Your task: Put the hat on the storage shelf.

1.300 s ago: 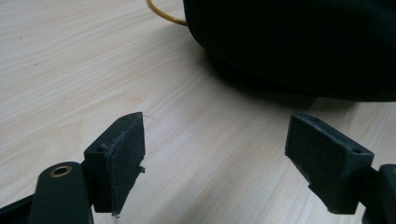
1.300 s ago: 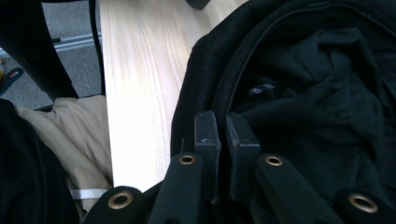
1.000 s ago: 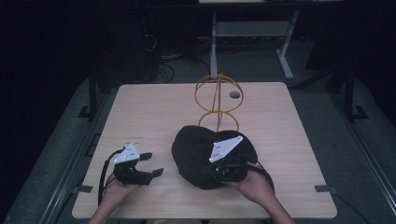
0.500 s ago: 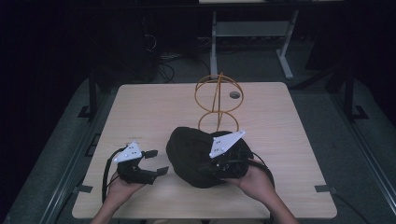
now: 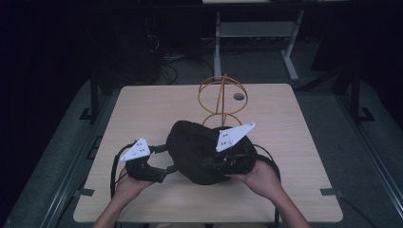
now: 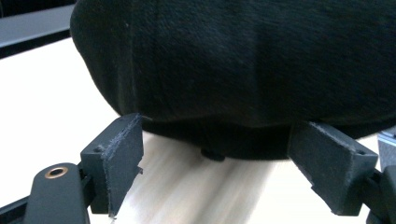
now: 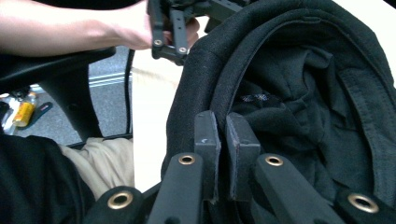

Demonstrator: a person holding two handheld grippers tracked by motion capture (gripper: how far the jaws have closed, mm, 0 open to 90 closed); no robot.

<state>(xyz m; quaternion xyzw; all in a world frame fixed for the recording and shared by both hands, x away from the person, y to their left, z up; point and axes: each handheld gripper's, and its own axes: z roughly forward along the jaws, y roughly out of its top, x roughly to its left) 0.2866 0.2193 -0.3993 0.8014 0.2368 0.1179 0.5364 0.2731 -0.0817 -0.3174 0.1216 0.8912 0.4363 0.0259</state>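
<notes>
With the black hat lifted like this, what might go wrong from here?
1. The right tool pinches only a narrow strip of the black hat at its rim, so the soft fabric may slip out.
2. The left tool stands open at the hat's edge without gripping, so the hat hangs from one side and may sag or twist.
3. The gold wire stand is close behind; a swing may knock it.

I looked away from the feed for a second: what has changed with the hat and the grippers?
The right gripper, shut on the black hat, has lifted and tilted its rim. The left gripper, jaws open, has closed in on the hat's edge. The wire stand and table are unchanged.
</notes>
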